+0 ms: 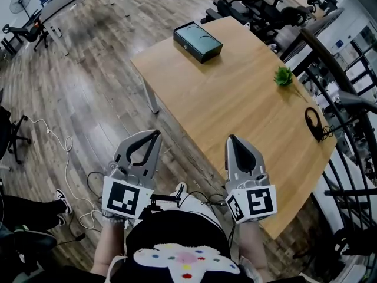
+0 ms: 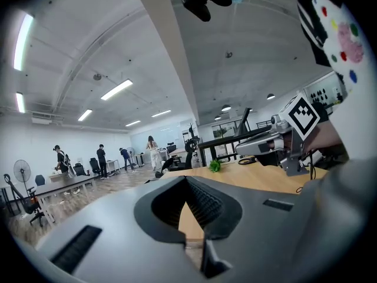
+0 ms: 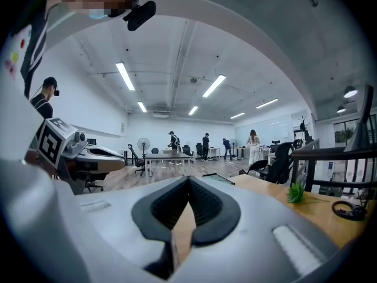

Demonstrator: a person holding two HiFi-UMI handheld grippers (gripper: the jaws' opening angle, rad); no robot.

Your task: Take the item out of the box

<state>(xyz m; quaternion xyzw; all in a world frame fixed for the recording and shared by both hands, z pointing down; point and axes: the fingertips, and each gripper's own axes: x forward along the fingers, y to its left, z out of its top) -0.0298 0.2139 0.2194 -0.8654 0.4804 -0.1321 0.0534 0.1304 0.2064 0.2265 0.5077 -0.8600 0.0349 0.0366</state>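
Both of my claws, the left claw [image 1: 154, 134] and the right claw [image 1: 231, 139], are hovering shut and empty by the table's [image 1: 235, 102] near edge. Well apart, the dark box [image 1: 198, 41] is sitting closed on the far corner, hiding its contents.

We can read no words, numbers or brand names anywhere. The marker cube [image 1: 125, 198] on the left hand-held gripper [image 1: 156, 134], like that on the right hand-held gripper [image 1: 231, 139], bears only black-and-white square patterns.
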